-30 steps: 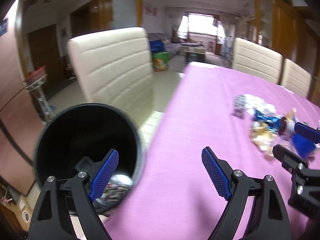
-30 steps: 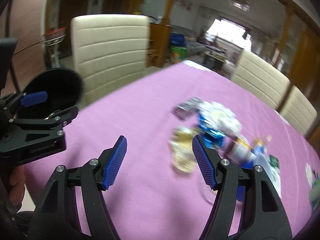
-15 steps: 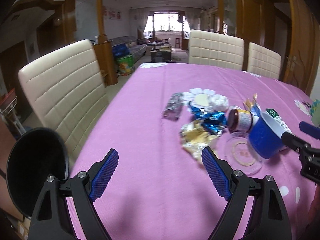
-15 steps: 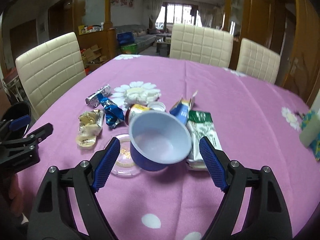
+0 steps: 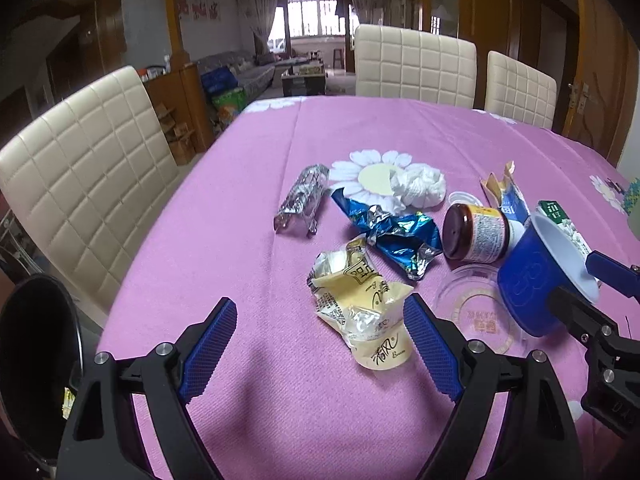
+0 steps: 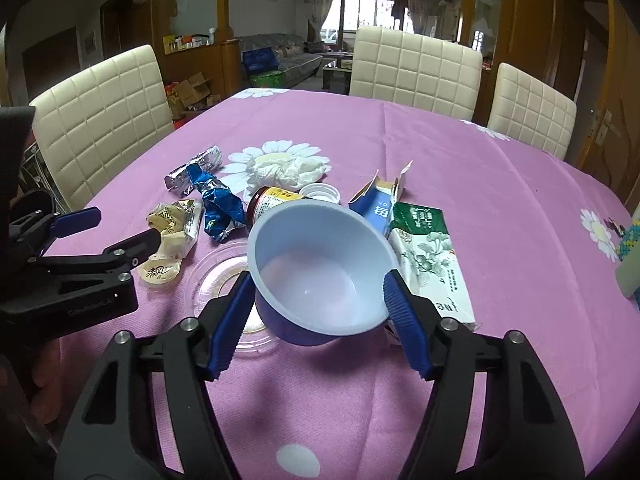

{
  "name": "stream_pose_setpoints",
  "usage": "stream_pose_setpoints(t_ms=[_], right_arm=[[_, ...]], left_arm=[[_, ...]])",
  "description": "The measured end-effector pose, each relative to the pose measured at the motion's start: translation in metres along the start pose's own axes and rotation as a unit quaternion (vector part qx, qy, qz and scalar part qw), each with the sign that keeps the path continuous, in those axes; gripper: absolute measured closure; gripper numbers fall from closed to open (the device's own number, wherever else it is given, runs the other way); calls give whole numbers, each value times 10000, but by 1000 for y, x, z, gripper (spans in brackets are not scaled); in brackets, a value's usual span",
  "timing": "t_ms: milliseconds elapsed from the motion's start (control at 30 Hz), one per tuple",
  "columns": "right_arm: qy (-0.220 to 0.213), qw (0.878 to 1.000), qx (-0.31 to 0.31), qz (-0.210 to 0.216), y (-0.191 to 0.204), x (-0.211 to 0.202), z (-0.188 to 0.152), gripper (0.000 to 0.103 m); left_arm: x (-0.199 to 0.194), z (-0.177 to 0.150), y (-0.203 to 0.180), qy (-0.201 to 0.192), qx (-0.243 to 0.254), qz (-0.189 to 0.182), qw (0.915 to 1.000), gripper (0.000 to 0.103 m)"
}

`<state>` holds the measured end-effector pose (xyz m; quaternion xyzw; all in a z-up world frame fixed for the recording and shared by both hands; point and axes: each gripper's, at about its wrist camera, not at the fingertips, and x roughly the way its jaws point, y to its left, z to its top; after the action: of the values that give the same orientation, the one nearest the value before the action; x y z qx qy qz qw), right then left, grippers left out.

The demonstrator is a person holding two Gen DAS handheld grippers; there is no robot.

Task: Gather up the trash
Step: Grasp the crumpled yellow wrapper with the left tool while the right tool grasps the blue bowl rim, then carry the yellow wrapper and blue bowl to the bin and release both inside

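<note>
Pink-clothed counter (image 6: 500, 208) with scattered litter: right claw (image 6: 318, 312), jaws just closing, clamps the tilted blue plastic cup (image 6: 316, 276), mouth facing the camera; left claw (image 5: 320, 344) gapes empty over a cream wrapper (image 5: 360, 312).

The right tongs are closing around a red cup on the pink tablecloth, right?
Not quite: the cup is blue outside and pale inside, not red. The right wrist view shows the right tongs closing around it, their pads at its sides, on the pink tablecloth.
</note>
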<state>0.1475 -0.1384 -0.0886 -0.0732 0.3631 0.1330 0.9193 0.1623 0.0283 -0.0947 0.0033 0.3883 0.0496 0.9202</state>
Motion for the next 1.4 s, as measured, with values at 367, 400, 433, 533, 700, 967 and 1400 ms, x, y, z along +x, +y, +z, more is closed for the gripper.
stream_pose_setpoints(t_ms=[367,400,433,533,700,967,1400], right_arm=[[359,9991,-178,167,12,19,-6,70],[343,9991,-185,168,12,18,-6,70],[343,9991,-189,176,12,18,-7,71],[340,9990,-189,202,12,17,-6,74],[334,9991,-188,203,12,16,-6,74],[283,9991,-207,221,15,12,-4,75],[6,9993,-302,199,22,-4,-2,95]], left_arm=[[12,-6,-8,260,186,-263,9991,20],[12,-6,-9,247,200,-242,9992,20],[12,-6,-9,239,197,-213,9993,20],[15,-6,-8,255,157,-195,9994,24],[24,-5,-4,424,115,-176,9989,82],[11,-8,4,262,-11,-320,9991,100],[-38,-11,21,-341,-57,-431,9985,101]])
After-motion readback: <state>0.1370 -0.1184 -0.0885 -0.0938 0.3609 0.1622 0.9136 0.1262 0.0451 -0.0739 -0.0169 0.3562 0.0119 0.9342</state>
